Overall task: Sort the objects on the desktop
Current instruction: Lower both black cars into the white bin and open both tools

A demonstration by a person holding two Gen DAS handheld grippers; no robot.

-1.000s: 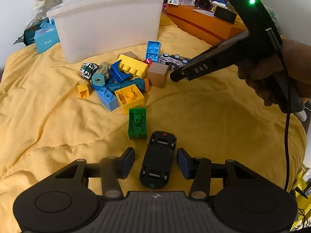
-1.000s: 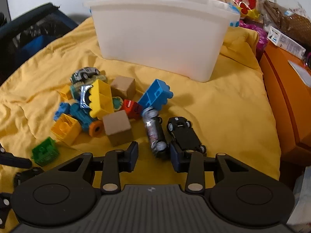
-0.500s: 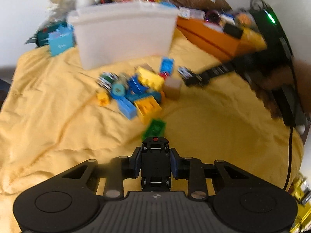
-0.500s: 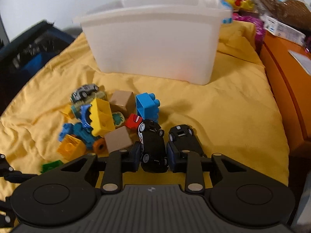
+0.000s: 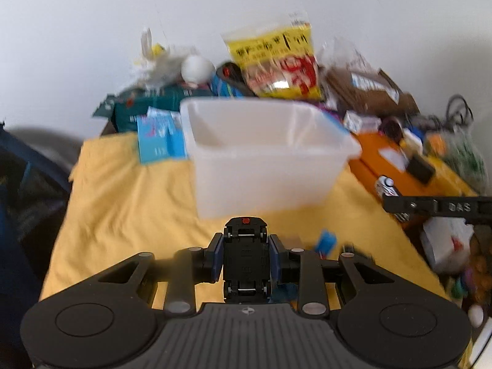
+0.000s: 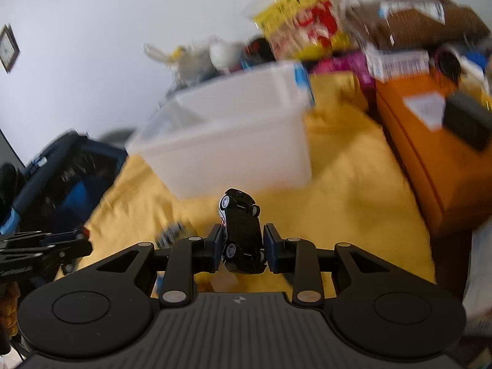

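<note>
Black toy cars (image 5: pixel 245 258) (image 6: pixel 241 233) clamped in both jaws, raised before white bin (image 5: pixel 264 181).

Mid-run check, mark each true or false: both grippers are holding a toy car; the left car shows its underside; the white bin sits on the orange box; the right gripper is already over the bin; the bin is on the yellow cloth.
1. Both grippers hold a toy car. True: the left gripper is shut on a black car, and the right gripper on a black and white car.
2. The black car shows its underside. True.
3. The white bin sits on the orange box. False: it stands beside it.
4. The right gripper is over the bin. False: the bin lies ahead of it.
5. The bin is on the yellow cloth. True.
</note>
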